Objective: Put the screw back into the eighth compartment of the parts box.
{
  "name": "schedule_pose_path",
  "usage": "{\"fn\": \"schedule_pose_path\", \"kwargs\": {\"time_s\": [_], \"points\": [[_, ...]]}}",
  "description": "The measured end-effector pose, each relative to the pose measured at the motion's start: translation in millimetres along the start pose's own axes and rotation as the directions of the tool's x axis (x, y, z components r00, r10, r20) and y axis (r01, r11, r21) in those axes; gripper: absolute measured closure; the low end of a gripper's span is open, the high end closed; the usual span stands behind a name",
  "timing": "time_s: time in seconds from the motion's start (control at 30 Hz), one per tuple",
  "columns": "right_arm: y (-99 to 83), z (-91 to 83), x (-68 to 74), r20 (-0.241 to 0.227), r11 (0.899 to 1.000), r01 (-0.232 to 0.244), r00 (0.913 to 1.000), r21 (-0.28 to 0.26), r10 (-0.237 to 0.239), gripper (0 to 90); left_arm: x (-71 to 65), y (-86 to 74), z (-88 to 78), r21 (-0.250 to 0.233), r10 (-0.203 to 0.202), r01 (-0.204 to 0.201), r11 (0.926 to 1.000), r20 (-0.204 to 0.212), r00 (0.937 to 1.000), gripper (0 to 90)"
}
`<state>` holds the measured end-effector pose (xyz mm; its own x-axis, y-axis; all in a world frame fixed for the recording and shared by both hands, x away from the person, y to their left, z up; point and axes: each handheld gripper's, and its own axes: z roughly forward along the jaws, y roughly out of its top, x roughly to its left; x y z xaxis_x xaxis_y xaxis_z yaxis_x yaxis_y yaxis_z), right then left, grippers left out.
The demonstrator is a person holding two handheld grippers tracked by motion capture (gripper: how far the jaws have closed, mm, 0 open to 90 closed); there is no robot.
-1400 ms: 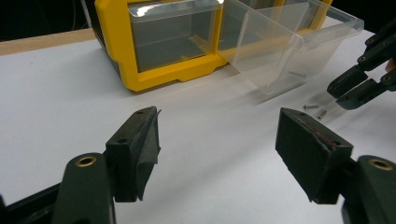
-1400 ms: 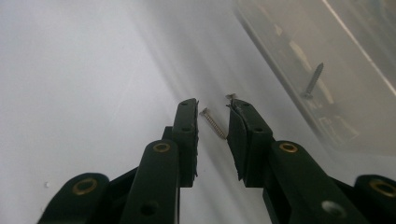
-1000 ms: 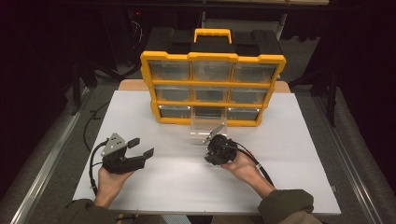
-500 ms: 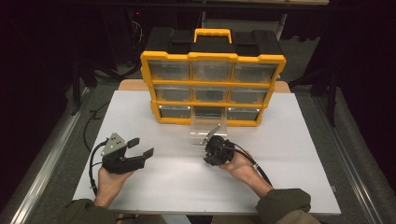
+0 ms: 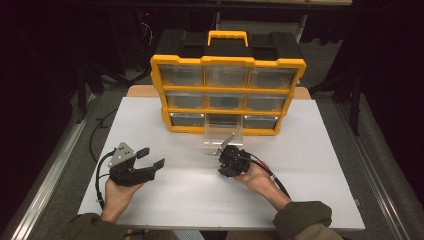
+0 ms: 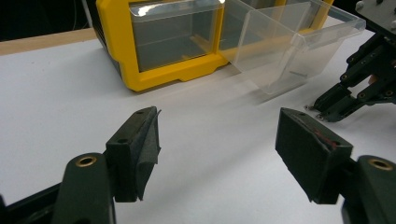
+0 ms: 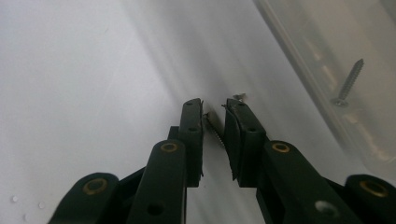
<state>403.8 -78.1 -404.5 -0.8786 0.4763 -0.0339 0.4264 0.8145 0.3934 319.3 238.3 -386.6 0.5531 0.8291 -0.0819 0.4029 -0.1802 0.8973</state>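
Observation:
A small screw (image 7: pixel 215 130) lies on the white tabletop between the pads of my right gripper (image 7: pixel 215 105). The jaws are narrowed around it, and a thin gap still shows beside it. That gripper (image 5: pixel 223 159) points down at the table just in front of a clear plastic drawer (image 5: pixel 223 137), which is pulled out of the yellow organizer (image 5: pixel 227 62). Another screw (image 7: pixel 348 84) lies inside the drawer. My left gripper (image 5: pixel 151 157) is held over the table's left side, wide open and with nothing in it (image 6: pixel 217 113).
The organizer's other clear drawers are closed. The white board (image 5: pixel 310 150) has bare room to the right and along the front. A small loose bit (image 7: pixel 239 96) lies just past the right fingertip. Cables trail from both grippers.

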Motion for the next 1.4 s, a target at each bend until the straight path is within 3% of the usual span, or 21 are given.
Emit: {"fn": "schedule_pose_path", "kwargs": {"time_s": [0.6, 1.4], "points": [[0.4, -0.2, -0.7, -0.025, 1.000, -0.002, 0.9997, 0.022, 0.003, 88.4, -0.2, 0.0, -0.2, -0.001, 0.000, 0.000, 1.0000, 0.000, 1.0000, 30.9], [0.1, -4.8, 0.6, -0.018, 1.000, 0.006, 0.9998, 0.029, -0.005, 89.3, -0.3, 0.0, -0.5, -0.003, 0.001, -0.001, 1.0000, 0.000, 1.0000, 30.9]]}}
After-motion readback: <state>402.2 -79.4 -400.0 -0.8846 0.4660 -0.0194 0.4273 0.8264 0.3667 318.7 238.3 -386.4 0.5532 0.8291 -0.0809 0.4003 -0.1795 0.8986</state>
